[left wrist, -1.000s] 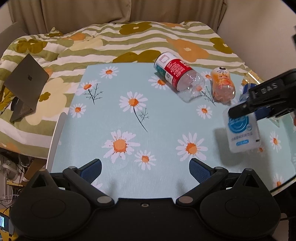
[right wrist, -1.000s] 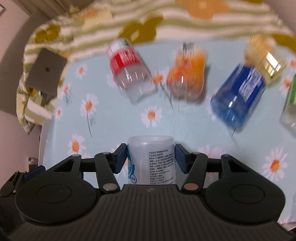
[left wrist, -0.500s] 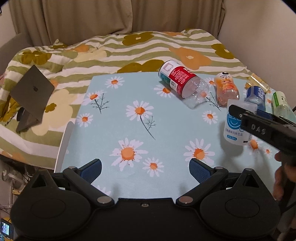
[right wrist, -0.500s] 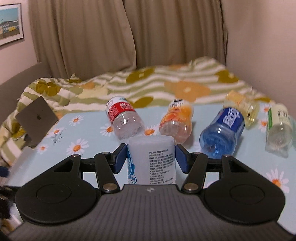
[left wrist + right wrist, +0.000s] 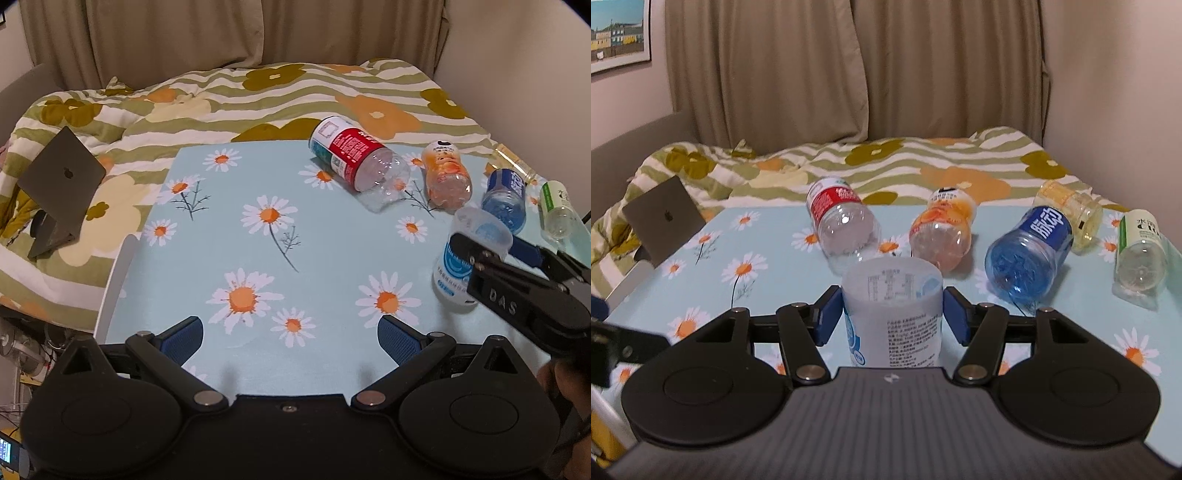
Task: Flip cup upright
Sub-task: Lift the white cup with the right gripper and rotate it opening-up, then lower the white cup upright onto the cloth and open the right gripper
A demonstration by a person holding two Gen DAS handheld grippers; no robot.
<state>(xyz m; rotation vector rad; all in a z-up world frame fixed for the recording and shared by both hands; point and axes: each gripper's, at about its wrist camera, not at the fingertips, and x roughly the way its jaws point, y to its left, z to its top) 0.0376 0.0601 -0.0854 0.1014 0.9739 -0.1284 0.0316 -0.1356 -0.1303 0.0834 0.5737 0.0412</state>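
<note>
The cup is a translucent white plastic cup with a blue-and-white label. It stands upright on the daisy tablecloth, open end up. My right gripper has its blue pads on either side of the cup, a small gap on each side, so it is open around it. The left wrist view shows the same cup at the right with the right gripper around it. My left gripper is open and empty, low over the table's near edge.
Several cut bottle-cups lie on their sides behind the cup: red-labelled, orange, blue, yellow and green-labelled. A bed with a laptop lies beyond the table.
My right gripper turned the cup from tilted and lifted to upright and lowered it onto the table. Its pads have now parted slightly from the cup. The left gripper stayed open.
</note>
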